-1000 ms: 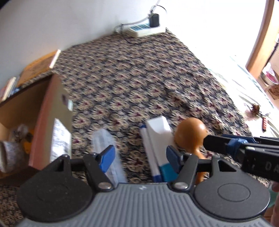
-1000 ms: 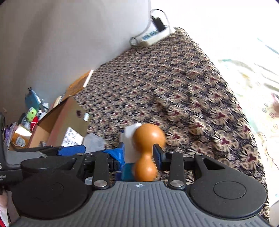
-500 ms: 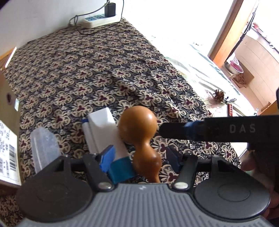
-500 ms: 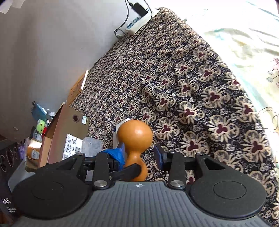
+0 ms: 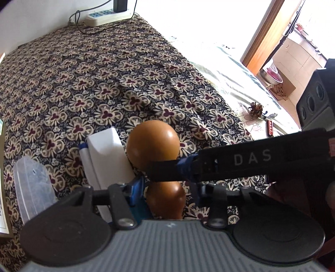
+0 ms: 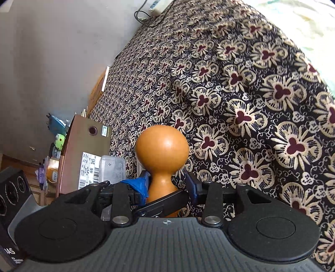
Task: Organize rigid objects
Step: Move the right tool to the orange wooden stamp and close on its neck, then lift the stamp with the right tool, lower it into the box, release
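An orange-brown wooden gourd lies on the flower-patterned cover, against a white and blue box. My left gripper straddles its small lower bulb, jaws closing; the left pad touches and the right pad stands just off it. My right gripper straddles the gourd's neck, jaws opening, with a gap at the right pad. The right gripper's finger crosses the gourd's waist in the left wrist view. The left gripper's finger crosses under the neck in the right wrist view.
A clear plastic case lies left of the white box. An open cardboard box with small items stands further left. A power strip sits by the wall. A pine cone and a black speaker are at the right.
My left gripper swung from the clear case over to the gourd and narrowed its jaws around the lower bulb. My right gripper lowered with the gourd and widened off the neck.
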Demonstrator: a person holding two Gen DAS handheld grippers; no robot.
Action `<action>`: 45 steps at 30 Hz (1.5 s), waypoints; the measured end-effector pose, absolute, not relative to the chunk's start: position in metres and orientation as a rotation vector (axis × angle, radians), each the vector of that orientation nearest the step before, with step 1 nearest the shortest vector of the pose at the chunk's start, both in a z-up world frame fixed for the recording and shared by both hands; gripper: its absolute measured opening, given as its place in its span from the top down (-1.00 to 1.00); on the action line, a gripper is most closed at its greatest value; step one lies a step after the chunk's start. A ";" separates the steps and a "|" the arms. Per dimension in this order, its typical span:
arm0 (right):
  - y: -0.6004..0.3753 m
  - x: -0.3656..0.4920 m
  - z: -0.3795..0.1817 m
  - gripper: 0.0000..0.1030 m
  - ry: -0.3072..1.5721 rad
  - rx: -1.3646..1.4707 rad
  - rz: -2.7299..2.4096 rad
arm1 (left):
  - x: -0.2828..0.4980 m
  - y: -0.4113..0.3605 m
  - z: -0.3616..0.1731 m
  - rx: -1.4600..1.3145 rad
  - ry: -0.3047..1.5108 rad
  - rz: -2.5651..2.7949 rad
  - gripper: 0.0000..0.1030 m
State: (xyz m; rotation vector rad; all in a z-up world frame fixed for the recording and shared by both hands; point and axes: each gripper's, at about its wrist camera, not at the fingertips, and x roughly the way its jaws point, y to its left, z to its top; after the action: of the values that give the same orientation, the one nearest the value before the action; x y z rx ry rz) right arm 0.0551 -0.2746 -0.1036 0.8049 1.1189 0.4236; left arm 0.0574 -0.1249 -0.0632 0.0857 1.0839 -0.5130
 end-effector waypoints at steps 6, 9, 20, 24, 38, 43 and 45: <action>-0.291 0.053 -0.115 0.51 1.087 0.949 0.409 | 0.065 -0.124 -0.067 0.086 1.082 -0.514 0.19; -0.294 0.051 -0.112 0.53 1.077 0.913 0.425 | 0.069 -0.122 -0.068 0.068 1.093 -0.529 0.19; -0.314 0.024 -0.105 0.59 1.049 0.917 0.420 | 0.057 -0.124 -0.061 0.072 1.063 -0.630 0.31; -0.317 0.009 -0.105 0.60 1.037 0.933 0.412 | 0.051 -0.122 -0.059 0.067 1.058 -0.666 0.31; -0.300 -0.011 -0.066 0.59 0.902 0.917 0.460 | 0.027 -0.106 -0.025 0.070 0.937 -0.701 0.31; -0.267 0.002 -0.035 0.59 0.835 0.887 0.533 | 0.023 -0.077 0.008 0.067 0.832 -0.668 0.31; -0.250 0.008 -0.023 0.59 0.812 0.874 0.567 | 0.022 -0.061 0.021 0.060 0.795 -0.647 0.31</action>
State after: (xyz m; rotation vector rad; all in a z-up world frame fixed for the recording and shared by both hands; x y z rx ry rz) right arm 0.0082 -0.2503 -0.0233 0.8738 0.8121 0.5673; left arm 0.0220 -0.0605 0.0214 0.0600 0.7955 -0.6466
